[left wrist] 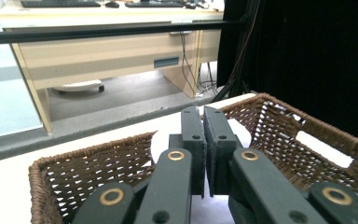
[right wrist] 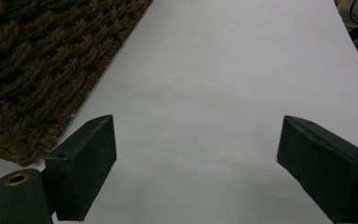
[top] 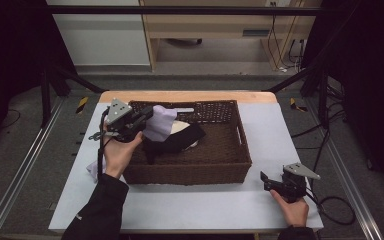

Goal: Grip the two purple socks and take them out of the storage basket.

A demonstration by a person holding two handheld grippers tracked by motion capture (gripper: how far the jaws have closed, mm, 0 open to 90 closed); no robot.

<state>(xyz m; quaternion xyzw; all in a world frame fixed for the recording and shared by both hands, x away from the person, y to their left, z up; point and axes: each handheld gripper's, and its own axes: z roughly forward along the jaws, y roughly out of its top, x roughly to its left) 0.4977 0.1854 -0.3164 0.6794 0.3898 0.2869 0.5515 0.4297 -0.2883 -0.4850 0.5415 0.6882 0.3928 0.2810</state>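
At far left of the high view, a lilac scrap (top: pixel 93 170) lies on the white table cover (top: pixel 190 205) beside the person's left wrist. Just right of it, left gripper (top: pixel 147 116) is raised over the wicker basket's (top: pixel 190 172) left wall, jaws pinched together on a lilac cloth (top: pixel 160 122) that hangs from them into the basket. Under the cloth, a black garment (top: pixel 180 140) with a white piece (top: pixel 182 127) sits on the basket floor, left half. Basket's right half is bare weave, open room there.

Left gripper view: left gripper (left wrist: pixel 203 122) jaws together, pads nearly touching, only a thin gap; cloth itself is not clear between them from this angle, a pale patch (left wrist: pixel 161 140) shows behind the jaws. This view adds the basket's far rim (left wrist: pixel 98 151) and right wall (left wrist: pixel 307 126) close ahead, plus a desk (left wrist: pixel 107 56) past the table edge.

Right side, high view: right gripper (top: pixel 266 181) rests on the cover near the table's front right corner, well apart from the basket's right front corner, hand behind it. Right gripper view: right gripper (right wrist: pixel 196 154) jaws wide apart, nothing between them, only bare white cover (right wrist: pixel 214 93). Basket's woven wall (right wrist: pixel 42 60) sits at upper left of that view; a clear strip of cover runs ahead to the table edge.
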